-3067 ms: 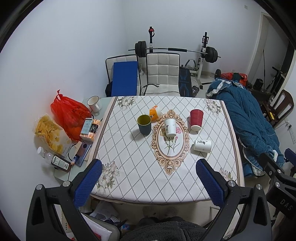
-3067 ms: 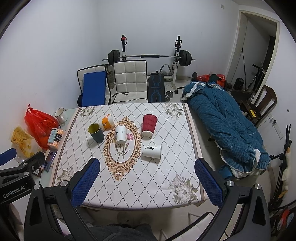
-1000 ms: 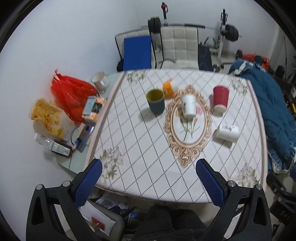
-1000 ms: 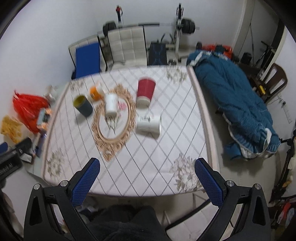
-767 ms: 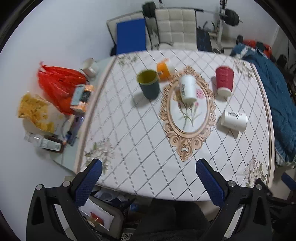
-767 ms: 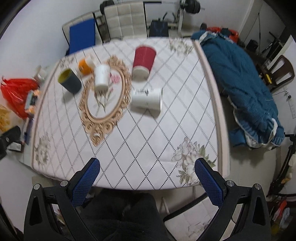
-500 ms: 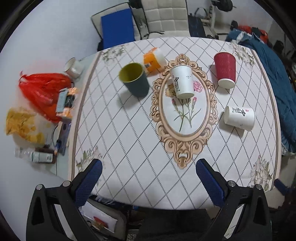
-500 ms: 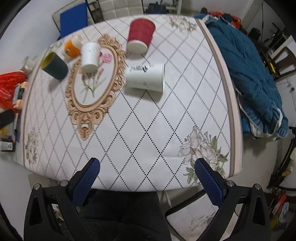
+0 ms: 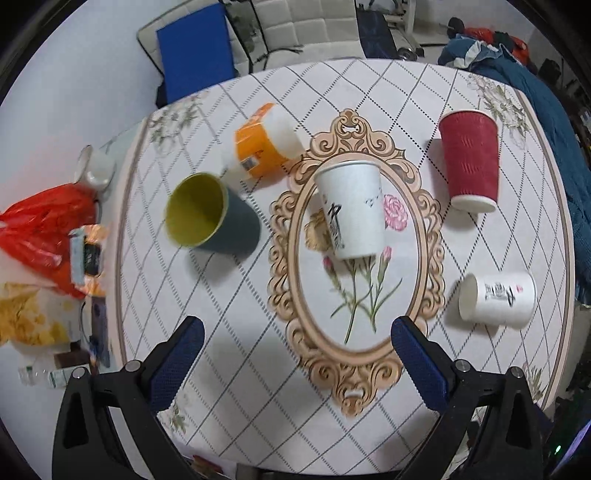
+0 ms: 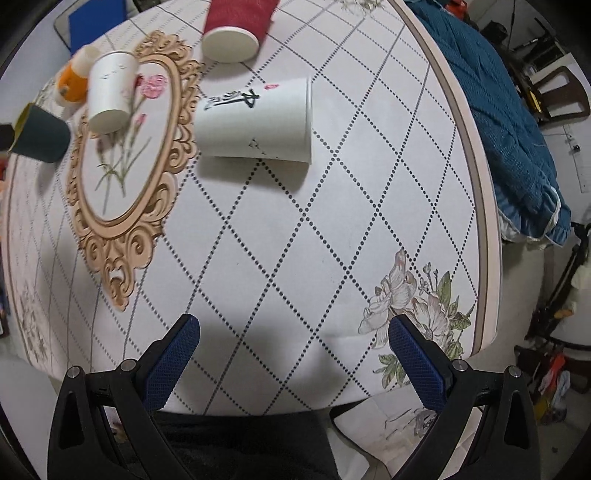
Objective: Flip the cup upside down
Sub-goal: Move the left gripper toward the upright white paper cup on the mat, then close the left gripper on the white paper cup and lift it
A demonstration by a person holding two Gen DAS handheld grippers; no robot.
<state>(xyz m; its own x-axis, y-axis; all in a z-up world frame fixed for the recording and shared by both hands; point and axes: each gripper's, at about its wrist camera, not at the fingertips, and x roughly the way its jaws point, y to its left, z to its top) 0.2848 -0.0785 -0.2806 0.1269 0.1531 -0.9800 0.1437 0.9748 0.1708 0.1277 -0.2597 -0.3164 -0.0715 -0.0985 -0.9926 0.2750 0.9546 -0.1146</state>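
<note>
Several cups are on the patterned tablecloth point(image 9: 258, 332). A dark cup with a yellow inside point(image 9: 210, 218) stands upright at the left. A white paper cup point(image 9: 351, 206) stands on the oval motif. A red ribbed cup point(image 9: 469, 158) stands upside down. A white cup with black writing point(image 10: 255, 122) lies on its side; it also shows in the left wrist view point(image 9: 498, 299). An orange-and-white cup point(image 9: 262, 144) lies on its side. My left gripper point(image 9: 295, 354) is open above the table's near side. My right gripper point(image 10: 291, 350) is open, below the lying white cup.
A red plastic bag point(image 9: 40, 221), snacks and small bottles sit on a side table at the left. Chairs point(image 9: 295, 29) stand behind the table. A blue quilt point(image 10: 517, 122) lies on the right beyond the table edge.
Both grippers have moved forward and tilted down over the table. The cups look larger and closer. Both grippers stay open; no cup has moved.
</note>
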